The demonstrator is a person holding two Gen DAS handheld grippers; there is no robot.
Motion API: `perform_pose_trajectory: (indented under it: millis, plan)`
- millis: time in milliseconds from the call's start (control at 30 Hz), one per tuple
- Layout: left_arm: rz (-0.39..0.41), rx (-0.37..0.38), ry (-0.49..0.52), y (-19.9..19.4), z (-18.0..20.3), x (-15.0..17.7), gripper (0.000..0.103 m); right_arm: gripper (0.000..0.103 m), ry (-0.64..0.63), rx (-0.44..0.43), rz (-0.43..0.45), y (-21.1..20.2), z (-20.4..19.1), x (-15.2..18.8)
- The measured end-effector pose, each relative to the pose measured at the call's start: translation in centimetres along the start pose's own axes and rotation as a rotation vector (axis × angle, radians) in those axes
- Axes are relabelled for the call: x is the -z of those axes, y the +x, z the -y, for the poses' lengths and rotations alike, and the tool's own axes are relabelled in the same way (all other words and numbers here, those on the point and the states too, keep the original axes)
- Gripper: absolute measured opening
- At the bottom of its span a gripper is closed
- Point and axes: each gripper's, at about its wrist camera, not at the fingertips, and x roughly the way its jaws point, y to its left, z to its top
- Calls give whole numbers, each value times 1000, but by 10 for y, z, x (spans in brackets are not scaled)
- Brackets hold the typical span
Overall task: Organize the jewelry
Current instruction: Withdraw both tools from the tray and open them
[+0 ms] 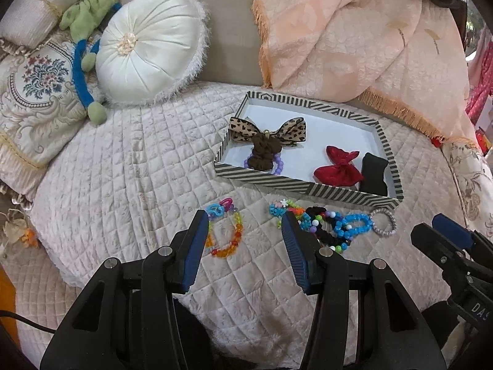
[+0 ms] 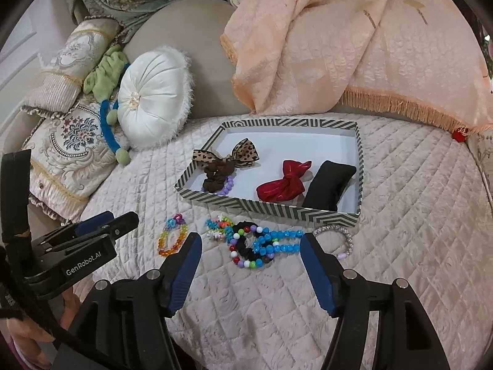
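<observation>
A striped shallow box (image 1: 308, 185) (image 2: 262, 208) sits on the quilted cover. It holds a leopard bow on a brown scrunchie (image 1: 268, 134) (image 2: 226, 158), a purple bead bracelet (image 1: 279, 164), a red bow (image 1: 337, 166) (image 2: 283, 182) and a black cushion (image 1: 374, 174) (image 2: 328, 185). In front of the box lie a rainbow bead bracelet (image 1: 225, 236) (image 2: 172, 242), a black beaded scrunchie (image 1: 325, 231) (image 2: 249, 248), a blue bead bracelet (image 1: 354, 226) (image 2: 279, 240) and a silver bracelet (image 1: 383, 222) (image 2: 339, 234). My left gripper (image 1: 244, 215) (image 2: 104, 222) hangs open near the rainbow bracelet, holding nothing. My right gripper (image 2: 251, 238) (image 1: 446, 231) is open above the scrunchie pile.
A white round pillow (image 1: 148, 52) (image 2: 151, 104), a green and blue plush toy (image 1: 83, 49) and an embroidered cushion (image 1: 34, 92) lie at the back left. A peach fringed throw (image 1: 354, 40) (image 2: 339, 46) drapes behind the box. A hand (image 2: 24, 336) shows at lower left.
</observation>
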Motion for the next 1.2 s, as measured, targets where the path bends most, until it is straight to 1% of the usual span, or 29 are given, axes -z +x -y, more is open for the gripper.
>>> perform_pose_trajectory:
  millis: [167, 467, 1200]
  plan:
    - [13, 4, 6, -10, 1, 5, 49, 64, -3, 1, 7, -7, -3, 4]
    - [23, -1, 15, -16, 2, 9, 49, 66, -13, -2, 4, -11, -8, 8]
    - [-10, -3, 17, -5, 3, 14, 49, 67, -18, 6, -14, -4, -9, 9]
